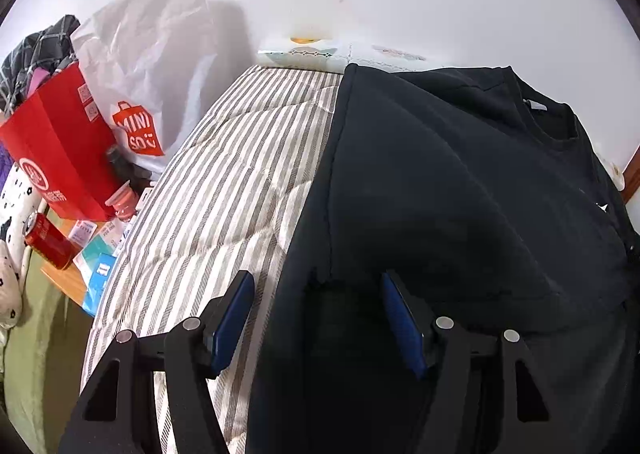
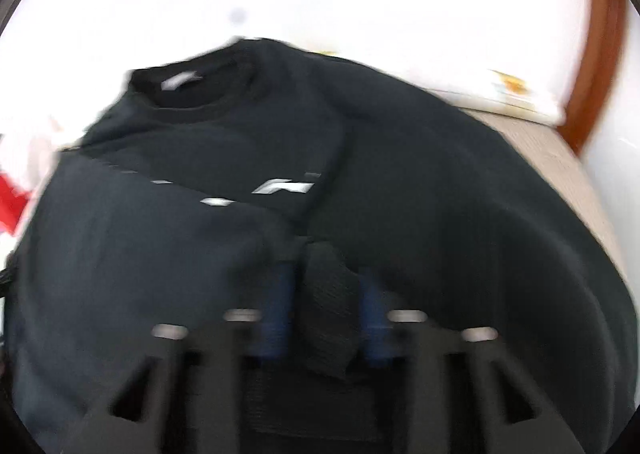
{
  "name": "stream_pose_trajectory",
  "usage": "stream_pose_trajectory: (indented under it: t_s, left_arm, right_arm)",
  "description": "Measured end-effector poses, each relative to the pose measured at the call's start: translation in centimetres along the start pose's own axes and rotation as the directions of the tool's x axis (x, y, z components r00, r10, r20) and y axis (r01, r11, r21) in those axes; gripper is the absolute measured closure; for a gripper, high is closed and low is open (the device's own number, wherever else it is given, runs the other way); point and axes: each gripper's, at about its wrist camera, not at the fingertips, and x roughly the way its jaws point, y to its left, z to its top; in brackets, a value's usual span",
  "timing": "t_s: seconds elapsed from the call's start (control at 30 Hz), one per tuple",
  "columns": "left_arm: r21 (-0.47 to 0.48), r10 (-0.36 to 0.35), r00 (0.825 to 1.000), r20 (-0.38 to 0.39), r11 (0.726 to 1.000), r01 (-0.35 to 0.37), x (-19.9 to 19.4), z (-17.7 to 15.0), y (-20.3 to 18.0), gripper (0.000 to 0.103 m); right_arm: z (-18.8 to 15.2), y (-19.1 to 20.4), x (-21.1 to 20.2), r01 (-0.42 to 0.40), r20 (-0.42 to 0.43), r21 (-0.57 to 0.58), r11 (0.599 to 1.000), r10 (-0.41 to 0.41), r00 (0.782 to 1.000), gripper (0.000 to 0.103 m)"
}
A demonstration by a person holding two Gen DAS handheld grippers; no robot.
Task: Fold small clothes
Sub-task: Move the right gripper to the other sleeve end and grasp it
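Observation:
A black sweatshirt (image 1: 460, 194) lies on a striped bed cover (image 1: 224, 190), its left side folded inward and its collar at the far end. My left gripper (image 1: 316, 286) is open, its blue fingers (image 1: 236, 318) straddling the sweatshirt's near left edge, holding nothing. In the blurred right wrist view the sweatshirt (image 2: 440, 194) shows white lettering on its chest. My right gripper (image 2: 326, 282) has a bunch of the black cuff or hem between its blue fingers (image 2: 276, 306) and looks shut on it.
Left of the bed stand a red paper bag (image 1: 60, 142), a white Miniso bag (image 1: 152, 66), a red drink can (image 1: 48, 240) and small boxes. A white wall is behind. A pillow (image 2: 516, 94) and a wooden bed frame (image 2: 600, 54) are at the far right.

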Motion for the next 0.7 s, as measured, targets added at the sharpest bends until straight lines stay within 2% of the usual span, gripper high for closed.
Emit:
stream_pose_trajectory:
  t_s: [0.07, 0.1, 0.2, 0.27, 0.3, 0.4, 0.53, 0.6, 0.63, 0.7]
  left_arm:
    - [-0.009, -0.012, 1.000, -0.005, 1.000, 0.012, -0.1, -0.2, 0.3, 0.039]
    - [-0.012, -0.016, 1.000, -0.006, 1.000, 0.016, -0.1, -0.2, 0.4, 0.038]
    - [-0.012, -0.008, 1.000, -0.006, 1.000, 0.008, -0.1, -0.3, 0.4, 0.036]
    - [-0.009, 0.005, 1.000, -0.021, 1.000, -0.005, -0.4, -0.3, 0.3, 0.036]
    - [-0.006, 0.010, 0.999, -0.031, 1.000, -0.011, -0.6, -0.4, 0.2, 0.036]
    - [0.009, 0.006, 0.999, -0.044, 1.000, -0.005, -1.6, -1.0, -0.1, 0.038]
    - [0.033, -0.014, 0.999, -0.053, 0.999, 0.015, -2.9, -2.5, -0.8, 0.037]
    - [0.043, -0.021, 0.998, -0.052, 0.999, 0.024, -3.7, -3.7, -1.3, 0.034]
    - [0.044, -0.025, 0.999, -0.049, 0.999, 0.027, -4.0, -4.2, -1.4, 0.032]
    - [0.043, -0.031, 0.999, -0.042, 0.999, 0.033, -4.8, -5.3, -1.7, 0.032]
  right_arm:
    - [0.1, 0.7, -1.4, 0.067, 0.083, -0.013, 0.998, -0.066, 0.994, 0.087]
    - [0.2, 0.8, -1.6, 0.071, 0.095, -0.033, 0.997, -0.067, 0.993, 0.087]
    - [0.2, 0.6, -0.3, 0.088, 0.047, -0.024, 0.996, -0.087, 0.995, 0.086]
    - [0.2, 0.8, 0.5, 0.123, 0.033, -0.025, 0.992, -0.122, 0.992, 0.078]
    - [0.3, 0.8, 0.0, 0.147, 0.030, -0.009, 0.989, -0.147, 0.989, 0.070]
    - [-0.1, 0.0, -2.3, 0.158, 0.038, 0.027, 0.987, -0.159, 0.987, 0.064]
    - [-2.0, -2.3, -6.6, 0.187, 0.058, 0.078, 0.979, -0.192, 0.980, 0.050]
    - [-3.5, -4.0, -9.0, 0.225, 0.082, 0.095, 0.970, -0.232, 0.969, 0.044]
    - [-4.3, -5.3, -10.3, 0.250, 0.093, 0.089, 0.964, -0.258, 0.962, 0.034]
    - [-6.4, -8.2, -13.0, 0.332, 0.104, 0.090, 0.939, -0.341, 0.934, 0.024]
